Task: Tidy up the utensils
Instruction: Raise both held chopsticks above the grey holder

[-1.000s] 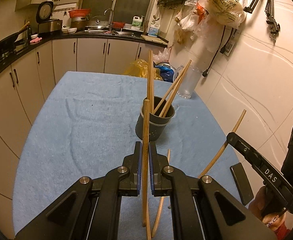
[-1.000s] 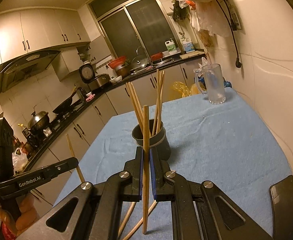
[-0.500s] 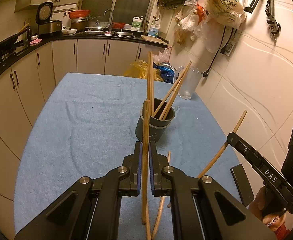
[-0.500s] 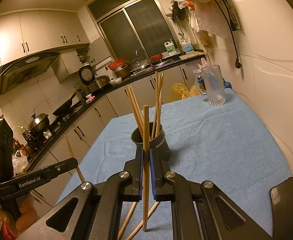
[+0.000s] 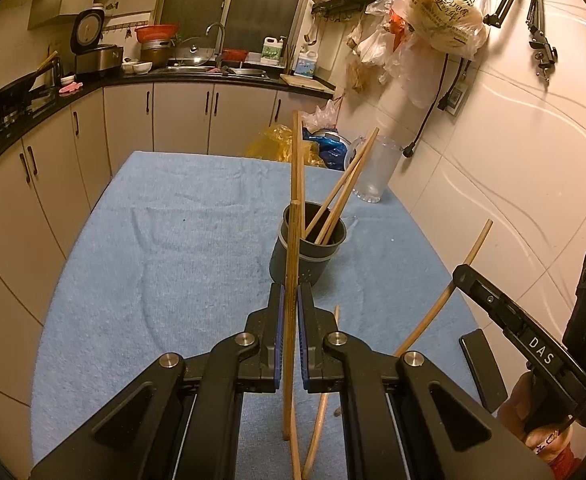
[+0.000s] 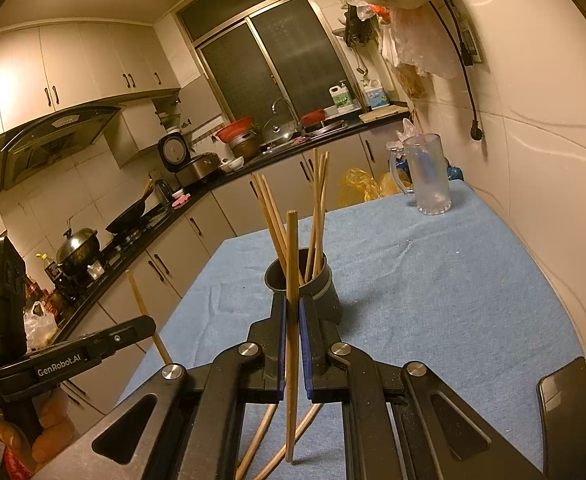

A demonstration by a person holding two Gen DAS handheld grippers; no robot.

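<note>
A dark grey cup (image 5: 307, 256) stands on the blue cloth (image 5: 173, 248) with several wooden chopsticks (image 5: 343, 192) leaning in it. My left gripper (image 5: 291, 296) is shut on an upright chopstick (image 5: 291, 248) just in front of the cup. My right gripper (image 6: 291, 304) is shut on another upright chopstick (image 6: 291, 264), also close before the cup (image 6: 313, 284). Loose chopsticks (image 5: 321, 408) lie on the cloth under the grippers. The right gripper shows at the right of the left wrist view (image 5: 465, 280), the left gripper at the left of the right wrist view (image 6: 145, 324).
A clear plastic mug (image 6: 429, 180) stands at the far right corner of the table. A black phone (image 5: 483, 364) lies near the right edge. Kitchen cabinets and a counter run along the left and back. A tiled wall borders the table on the right.
Both grippers have drifted slightly toward the cup, each still holding its chopstick upright. Nothing was let go or picked up.
</note>
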